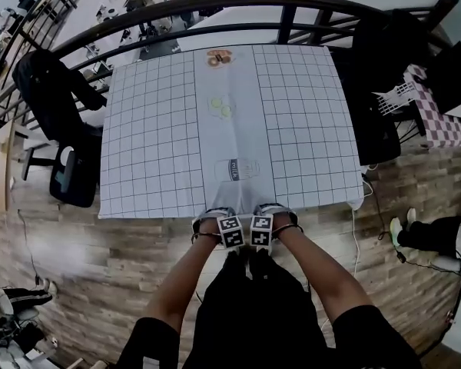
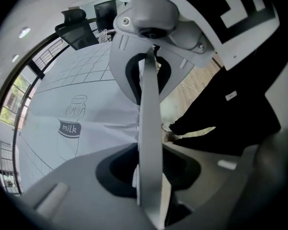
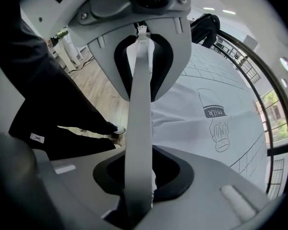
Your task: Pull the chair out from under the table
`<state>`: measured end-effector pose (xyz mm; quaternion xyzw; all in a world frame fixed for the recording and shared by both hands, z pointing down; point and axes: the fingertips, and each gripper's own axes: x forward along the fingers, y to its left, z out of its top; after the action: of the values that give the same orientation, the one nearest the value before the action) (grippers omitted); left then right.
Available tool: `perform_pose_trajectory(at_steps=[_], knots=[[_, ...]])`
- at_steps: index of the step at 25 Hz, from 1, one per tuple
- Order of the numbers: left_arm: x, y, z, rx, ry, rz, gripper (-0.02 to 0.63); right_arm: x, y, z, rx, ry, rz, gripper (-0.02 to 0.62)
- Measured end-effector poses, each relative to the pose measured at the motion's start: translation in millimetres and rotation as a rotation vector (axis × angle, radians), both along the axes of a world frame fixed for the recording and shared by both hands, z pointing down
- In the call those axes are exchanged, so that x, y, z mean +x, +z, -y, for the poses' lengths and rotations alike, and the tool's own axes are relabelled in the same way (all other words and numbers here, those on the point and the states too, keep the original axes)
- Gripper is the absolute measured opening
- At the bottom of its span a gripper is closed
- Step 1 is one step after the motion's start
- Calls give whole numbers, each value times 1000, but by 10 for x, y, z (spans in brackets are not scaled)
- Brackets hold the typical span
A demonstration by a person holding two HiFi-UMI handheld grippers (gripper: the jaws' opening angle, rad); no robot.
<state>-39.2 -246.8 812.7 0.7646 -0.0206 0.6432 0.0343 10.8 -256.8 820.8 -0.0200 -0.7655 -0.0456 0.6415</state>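
Chair (image 2: pixel 149 128): only the thin pale edge of its back shows, upright at the near edge of the table (image 1: pixel 307 129), midway along. Left gripper (image 1: pixel 230 235) and right gripper (image 1: pixel 261 233), side by side and pointing down, each clamp that edge between their jaws. A milk bottle (image 1: pixel 236 170) drawn on the gridded tablecloth (image 1: pixel 154 129) lies just beyond them

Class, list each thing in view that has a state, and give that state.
White grid-patterned tablecloth: spread flat, near edge hanging.
Thin light grey chair backrest: beside that edge, gripped in two places.
Left gripper: shut on the backrest.
Right gripper: shut on the backrest.
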Motion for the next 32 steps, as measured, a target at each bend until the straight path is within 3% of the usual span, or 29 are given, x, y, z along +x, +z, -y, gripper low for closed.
perform_pose_trajectory(at_steps=[6, 11, 16, 22, 32], knots=[[14, 148, 39, 20, 9, -11, 94, -35, 74, 5, -56, 0, -9, 81], [19, 178, 35, -26, -7, -24, 94, -41, 81, 17, -69, 23, -3, 83], [19, 180, 29, -30, -8, -20, 92, -44, 87, 22, -58, 35, -8, 72], [0, 176, 62, 32, 14, 0, 77, -33, 76, 26, -50, 28, -6, 74], [16, 162, -193, 12, -16, 0, 80, -15, 76, -227, -58, 22, -32, 75]])
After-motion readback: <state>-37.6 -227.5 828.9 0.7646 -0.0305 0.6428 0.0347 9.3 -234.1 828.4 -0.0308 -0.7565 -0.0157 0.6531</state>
